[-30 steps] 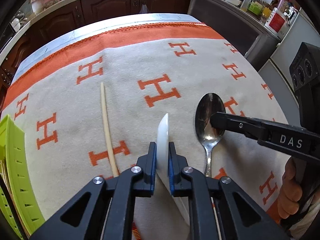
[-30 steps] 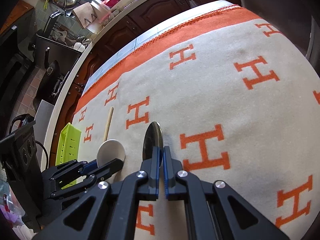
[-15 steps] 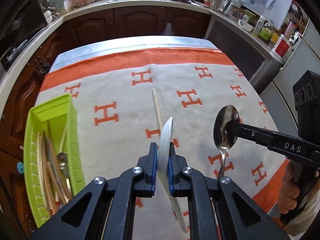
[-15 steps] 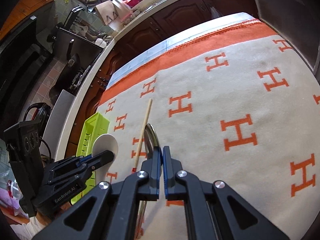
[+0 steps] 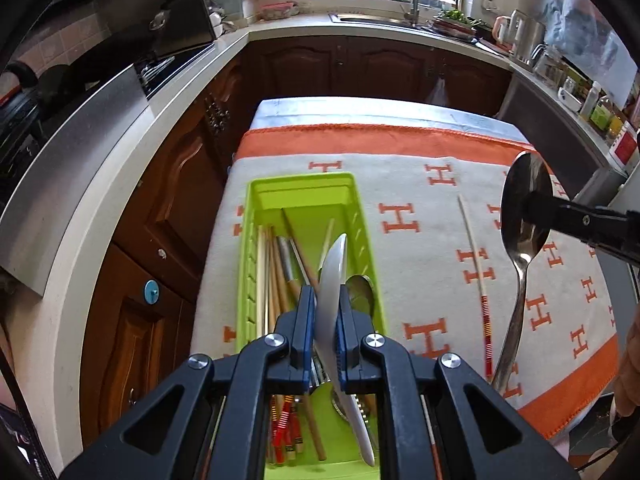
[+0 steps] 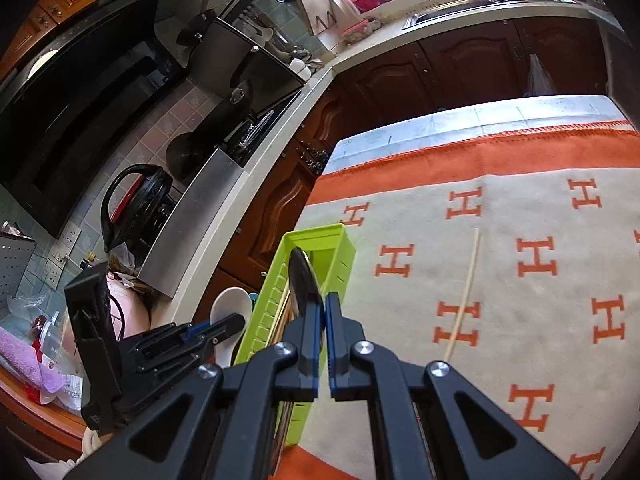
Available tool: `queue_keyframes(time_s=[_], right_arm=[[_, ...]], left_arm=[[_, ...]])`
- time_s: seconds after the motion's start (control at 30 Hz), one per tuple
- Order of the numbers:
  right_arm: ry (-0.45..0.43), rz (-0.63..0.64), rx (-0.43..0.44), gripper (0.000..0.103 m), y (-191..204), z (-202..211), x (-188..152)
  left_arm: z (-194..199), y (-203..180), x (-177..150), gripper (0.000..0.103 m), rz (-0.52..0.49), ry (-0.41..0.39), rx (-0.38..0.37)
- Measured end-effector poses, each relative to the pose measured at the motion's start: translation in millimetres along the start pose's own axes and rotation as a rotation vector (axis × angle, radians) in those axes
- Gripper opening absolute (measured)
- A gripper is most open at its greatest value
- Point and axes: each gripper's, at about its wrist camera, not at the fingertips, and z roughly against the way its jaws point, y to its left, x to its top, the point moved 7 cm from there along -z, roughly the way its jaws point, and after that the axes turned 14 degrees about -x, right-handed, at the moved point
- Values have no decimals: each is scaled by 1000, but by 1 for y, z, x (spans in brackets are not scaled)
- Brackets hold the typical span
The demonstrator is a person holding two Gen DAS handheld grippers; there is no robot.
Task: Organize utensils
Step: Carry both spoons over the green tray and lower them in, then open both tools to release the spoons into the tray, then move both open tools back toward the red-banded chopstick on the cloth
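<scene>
Gripping a white spoon (image 5: 330,280) by its bowl, the left gripper (image 5: 325,322) holds it above the green tray (image 5: 308,186), its handle running back toward the camera and down over the tray's near end. The tray lies lengthwise along the left edge of the tabletop (image 5: 360,110) and already carries chopsticks (image 5: 276,276) and a metal spoon, all laid along its length, so its left half is crowded while its far end is bare. Off to the right, the right gripper (image 6: 322,312) is clamped on the bowl of a steel spoon (image 5: 524,216), which hangs in the air with its handle pointing down toward the blanket (image 5: 420,248). Between that spoon and the tray, a single chopstick (image 5: 474,264) lies on the blanket, roughly parallel to the tray and well apart from it. The rest of the blanket is open. Past the tray's left wall the tabletop ends, with dark cabinets (image 5: 180,184) close by.
</scene>
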Motion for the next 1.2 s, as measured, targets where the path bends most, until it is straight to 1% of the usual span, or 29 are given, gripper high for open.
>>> queue_keyframes(time_s=[0.1,0.27,0.37,0.47,0.57,0.63,0.7,0.77,0.83,0.9,1.07,1.2], right_arm=[[26,23,-11,2,21,-23,3],[81,110,-62,2,51,-66,-7],[107,162,-104,3,63,-89,-15],[135,180,-138,2,67,-110,-22],[182,163,-167,7,64,-123,-25],[194,143,-192,7,57,-125,-25],[197,123,-195,8,51,-122,-24],[178,104,-198,8,45,-114,-20],[158,94,-211,8,38,-106,-15],[140,79,-219,7,31,-97,-10],[113,34,-248,7,7,-79,-2],[108,-15,-282,7,-15,-68,-5]], left_arm=[[-14,19,-14,7,28,32,13],[-36,41,-33,7,71,71,-5],[-46,42,-39,7,86,86,-37],[-53,39,-42,8,90,89,-75],[-57,33,-39,14,88,83,-106],[-58,30,-38,22,84,77,-115],[-57,29,-36,26,87,73,-121],[-57,29,-33,31,95,67,-132],[-54,28,-31,39,105,56,-138],[-50,28,-27,42,110,41,-137],[-37,26,-20,45,111,12,-132],[-25,21,-12,53,100,-18,-130]])
